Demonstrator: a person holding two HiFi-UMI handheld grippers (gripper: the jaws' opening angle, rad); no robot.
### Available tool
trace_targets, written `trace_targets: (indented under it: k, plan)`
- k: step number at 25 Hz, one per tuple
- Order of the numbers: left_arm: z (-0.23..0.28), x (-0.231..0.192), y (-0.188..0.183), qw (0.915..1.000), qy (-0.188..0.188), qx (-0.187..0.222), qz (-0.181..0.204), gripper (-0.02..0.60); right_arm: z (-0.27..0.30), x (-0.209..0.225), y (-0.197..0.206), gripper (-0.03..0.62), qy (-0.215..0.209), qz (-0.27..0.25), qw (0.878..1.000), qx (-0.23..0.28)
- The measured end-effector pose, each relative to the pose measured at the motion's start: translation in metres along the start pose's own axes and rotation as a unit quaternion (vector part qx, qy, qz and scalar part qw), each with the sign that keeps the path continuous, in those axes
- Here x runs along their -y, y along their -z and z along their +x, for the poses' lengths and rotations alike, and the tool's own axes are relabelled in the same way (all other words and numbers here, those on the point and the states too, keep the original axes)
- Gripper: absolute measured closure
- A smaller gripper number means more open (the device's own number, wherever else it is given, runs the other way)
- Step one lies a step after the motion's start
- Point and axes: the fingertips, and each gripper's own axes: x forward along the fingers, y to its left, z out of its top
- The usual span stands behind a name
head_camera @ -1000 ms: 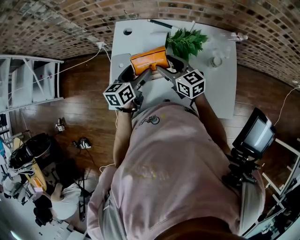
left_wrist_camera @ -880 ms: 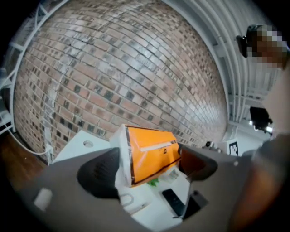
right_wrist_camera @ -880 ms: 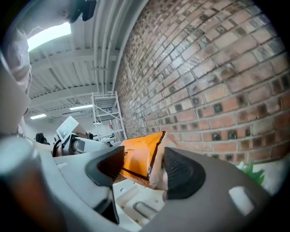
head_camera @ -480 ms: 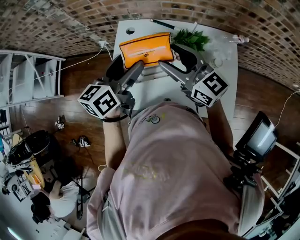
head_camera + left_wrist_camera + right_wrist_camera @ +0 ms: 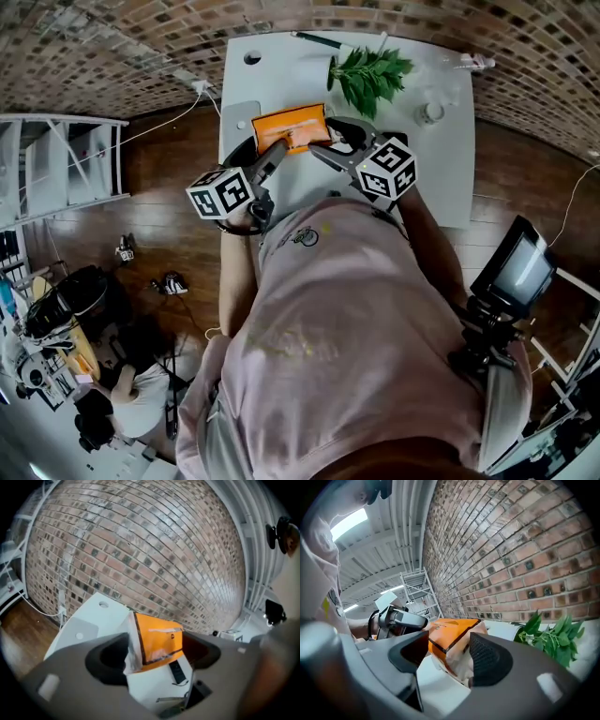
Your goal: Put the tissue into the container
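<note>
Top-down look: orange tissue pack [image 5: 291,125] is over the white bench [image 5: 441,178], with a green leafy sprig [image 5: 370,75] just beyond it and a dark pen [image 5: 314,39] at the far edge. Left tongs [image 5: 277,150] are closing with the pack's near-left corner between them, and right tongs [image 5: 317,150] grip its near edge. Pink shirt [image 5: 347,337] fills the lower half, with wooden floor [image 5: 169,234] off to the left.
</note>
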Motion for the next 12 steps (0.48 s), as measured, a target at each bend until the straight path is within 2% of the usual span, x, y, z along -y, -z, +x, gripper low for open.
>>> trace_targets:
  k: [5,9,12]
  plan:
    - [0.049,-0.041,0.047,0.9967,-0.020,-0.077,0.011,0.230,0.028,0.038,0.053,0.329,0.016,0.026,0.997,-0.064]
    - [0.069,-0.069,0.079,0.9884,-0.063,-0.138,0.011,0.247,0.043,0.057,0.095,0.330,0.033,0.035,0.991,-0.127]
    - [0.075,-0.075,0.094,0.9815,-0.076,-0.176,0.006,0.247,0.047,0.063,0.111,0.329,0.046,0.036,0.986,-0.155]
